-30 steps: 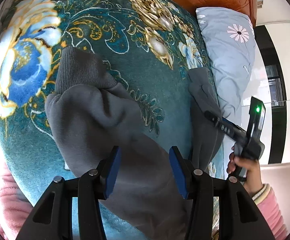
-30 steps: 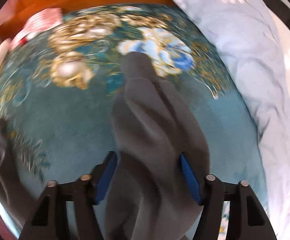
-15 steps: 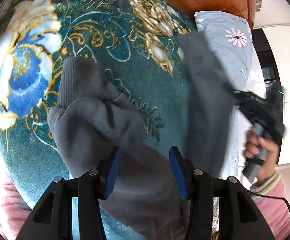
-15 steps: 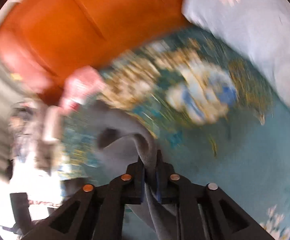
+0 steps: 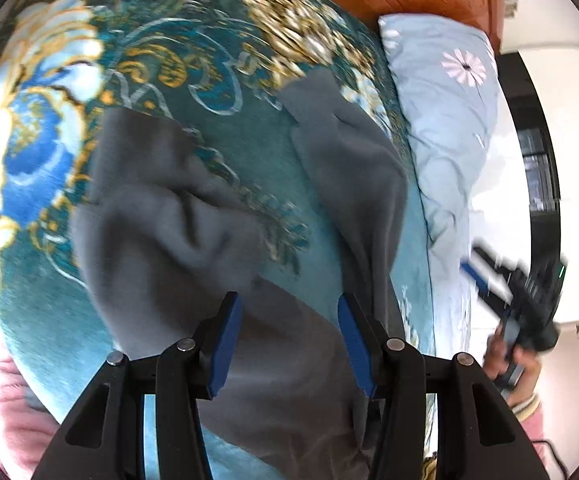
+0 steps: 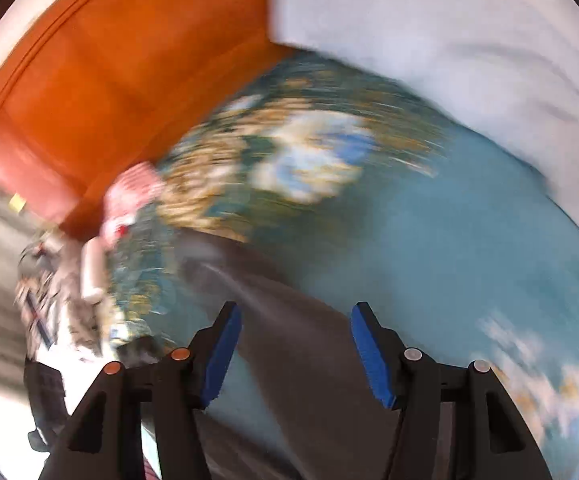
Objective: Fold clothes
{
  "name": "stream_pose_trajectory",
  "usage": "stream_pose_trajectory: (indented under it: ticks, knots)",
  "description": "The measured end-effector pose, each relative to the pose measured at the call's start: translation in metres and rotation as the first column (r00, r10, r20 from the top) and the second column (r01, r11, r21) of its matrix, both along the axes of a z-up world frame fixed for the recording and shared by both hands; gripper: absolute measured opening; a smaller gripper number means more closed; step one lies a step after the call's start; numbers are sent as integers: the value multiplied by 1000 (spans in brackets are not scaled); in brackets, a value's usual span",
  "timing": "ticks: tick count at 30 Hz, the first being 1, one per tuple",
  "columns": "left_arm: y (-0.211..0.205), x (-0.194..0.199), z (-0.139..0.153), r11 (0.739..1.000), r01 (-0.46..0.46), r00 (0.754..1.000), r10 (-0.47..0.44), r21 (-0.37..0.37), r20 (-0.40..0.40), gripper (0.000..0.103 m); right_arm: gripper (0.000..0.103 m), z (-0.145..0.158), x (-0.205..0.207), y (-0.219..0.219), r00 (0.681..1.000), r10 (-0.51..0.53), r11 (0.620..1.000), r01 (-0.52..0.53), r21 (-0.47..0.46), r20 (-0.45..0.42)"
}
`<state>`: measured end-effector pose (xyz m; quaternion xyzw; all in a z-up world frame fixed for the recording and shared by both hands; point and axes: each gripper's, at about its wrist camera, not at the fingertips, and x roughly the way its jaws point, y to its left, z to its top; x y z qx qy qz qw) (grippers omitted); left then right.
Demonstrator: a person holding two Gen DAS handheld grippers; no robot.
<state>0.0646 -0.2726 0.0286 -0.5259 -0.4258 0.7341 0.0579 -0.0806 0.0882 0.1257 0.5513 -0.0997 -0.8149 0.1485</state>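
Now grey sweatpants point(image 5: 289, 360) are being spread on a teal floral blanket point(image 5: 41, 320).
Both legs are lying apart; the right gripper point(image 6: 293, 352), previously clenched on a leg, is released, and the left gripper point(image 5: 287, 344) is being held open.

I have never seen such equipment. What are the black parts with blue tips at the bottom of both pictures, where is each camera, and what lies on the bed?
The black parts are hand-held grippers, each with two blue-padded fingers. A person holds one in each hand; there is no robot. Each picture comes from a camera mounted on one gripper, looking forward along its fingers. The left gripper and the right gripper are both open and hold nothing. In the left picture you also see the right gripper from outside, in the person's hand. On the teal flowered blanket lies a grey garment, not yet folded. Beside it is a light blue pillow.
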Motion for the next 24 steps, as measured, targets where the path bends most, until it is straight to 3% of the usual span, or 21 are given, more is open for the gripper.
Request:
stream_pose_trajectory:
  ticks: [2,4,8,10,13,15,19,24]
  knots:
    - [12,-2,2,1000,31,999,-31,-7,9,51,61,-6,37,57,992,-126,992,125,10,33]
    - [27,-2,4,998,65,998,-65,-18,16,51,61,-15,82,125,954,-289,957,288,23,74]
    - [57,-2,9,989,133,991,-130,-71,37,51,61,-20,180,241,820,-561,827,560,43,113]
    - [72,-1,8,984,154,987,-148,-93,61,51,61,-17,225,286,751,-650,759,650,47,115]
    - [90,4,5,976,184,980,-173,-115,99,51,66,-21,266,331,687,-712,695,719,7,144]
    - [101,9,3,969,209,973,-193,-131,127,51,66,-41,286,348,647,-734,651,757,-54,208]
    - [115,19,10,955,246,964,-224,-164,142,51,66,-83,289,352,628,-715,601,777,-189,308]
    - [114,27,30,948,237,970,-217,-214,113,51,68,-100,259,336,665,-675,597,747,-293,319]
